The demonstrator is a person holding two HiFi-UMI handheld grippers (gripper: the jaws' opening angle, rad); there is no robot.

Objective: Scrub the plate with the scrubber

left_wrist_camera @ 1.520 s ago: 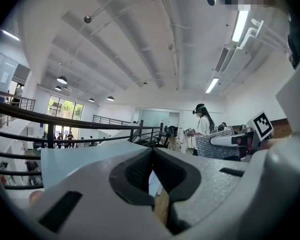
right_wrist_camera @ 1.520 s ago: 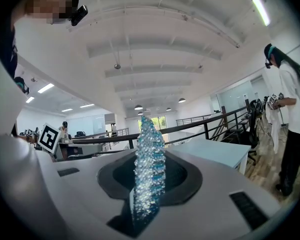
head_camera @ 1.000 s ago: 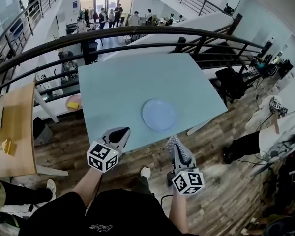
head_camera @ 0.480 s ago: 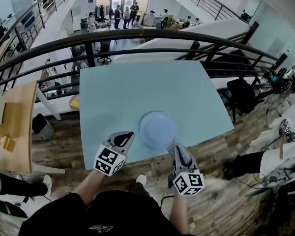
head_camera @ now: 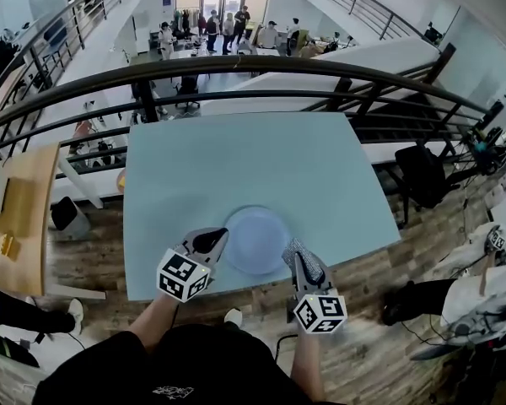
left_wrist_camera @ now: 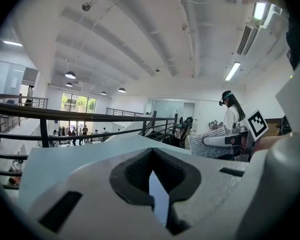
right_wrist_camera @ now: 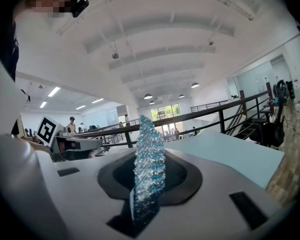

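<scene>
1. A pale blue round plate (head_camera: 257, 234) lies flat on the light blue counter (head_camera: 236, 159). It is in the lower middle of the head view, close to the counter's near edge.
2. The left gripper (head_camera: 212, 240) comes in from the lower left. Its tip is just beside the plate's left rim, and its marker cube (head_camera: 183, 275) hangs past the counter's edge.
3. In the left gripper view the jaws are drawn together. Only a thin pale slit shows low between the dark pads (left_wrist_camera: 135, 171), and nothing can be seen gripped there.
4. The right gripper (head_camera: 298, 255) comes in from the lower right, its marker cube (head_camera: 320, 313) over the wooden plank floor (head_camera: 93, 260).
5. In the right gripper view the jaws are closed on a glittery blue-and-silver scrubber (right_wrist_camera: 150, 159), which stands up between them as a narrow upright strip.
6. In the head view the scrubber's far end overlaps the plate's lower right rim. Whether it touches the plate cannot be told.
7. Each gripper shows in the other's view. The right one with the sparkly scrubber sits at the middle right of the left gripper view, and the left one at the middle left of the right gripper view.
8. A dark metal railing (head_camera: 236, 66) curves across the upper part of the head view, beyond the counter. A group of people (head_camera: 228, 24) stands at the top centre, and a wooden table (head_camera: 25, 218) lies at the left edge.
</scene>
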